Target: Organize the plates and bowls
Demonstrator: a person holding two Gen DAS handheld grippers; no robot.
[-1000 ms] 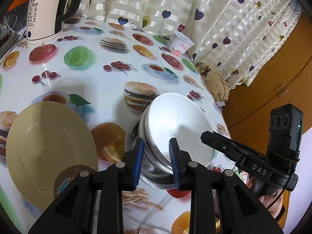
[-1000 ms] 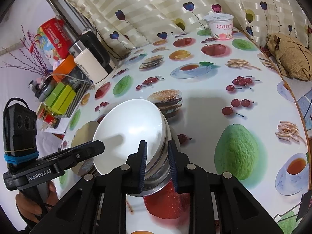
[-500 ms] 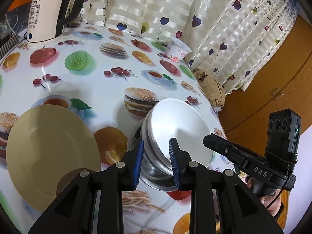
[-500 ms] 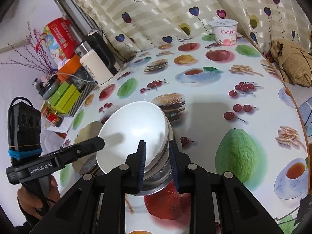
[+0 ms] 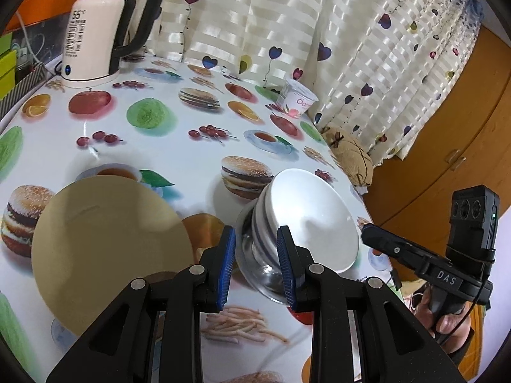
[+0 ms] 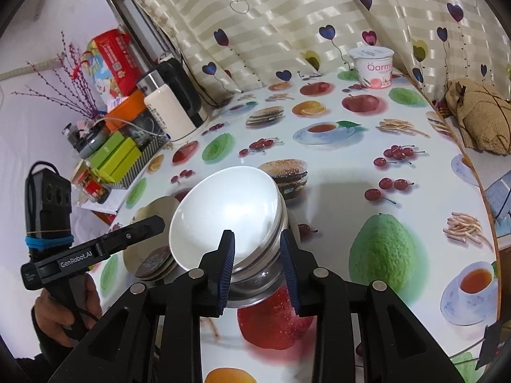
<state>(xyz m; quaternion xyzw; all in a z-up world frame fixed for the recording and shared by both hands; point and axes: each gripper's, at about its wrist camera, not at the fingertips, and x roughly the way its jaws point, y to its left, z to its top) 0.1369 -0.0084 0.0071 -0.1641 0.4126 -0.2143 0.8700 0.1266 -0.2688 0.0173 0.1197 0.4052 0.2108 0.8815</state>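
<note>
At the centre of the right wrist view, a white bowl (image 6: 228,210) sits tilted inside a shiny steel bowl (image 6: 258,274), on a tablecloth (image 6: 367,166) printed with fruit, burgers and teacups. The right gripper (image 6: 258,269) reaches in from the bottom edge; its jaws are opening, with the near rims of the bowls between the blue pads (image 6: 227,268), and the pads do not appear to press on them.

In the left wrist view the same white bowl (image 5: 306,214) and steel bowl (image 5: 258,271) lie right of centre. The left gripper (image 5: 255,265) stands only slightly parted. The steel bowl's side shows in the gap beyond its tips, but whether the pads touch it cannot be told. A beige plate (image 5: 105,249) lies flat at lower left, just beside the bowls, its right rim running behind the left pad (image 5: 225,271).

An electric kettle (image 5: 95,32) stands at upper left, a yogurt cup (image 5: 297,102) near the heart-patterned curtain (image 5: 287,25) at upper centre. A straw-coloured bundle (image 5: 348,156) sits at the table's right edge. Each view shows the other gripper held in a hand (image 6: 60,319).
</note>
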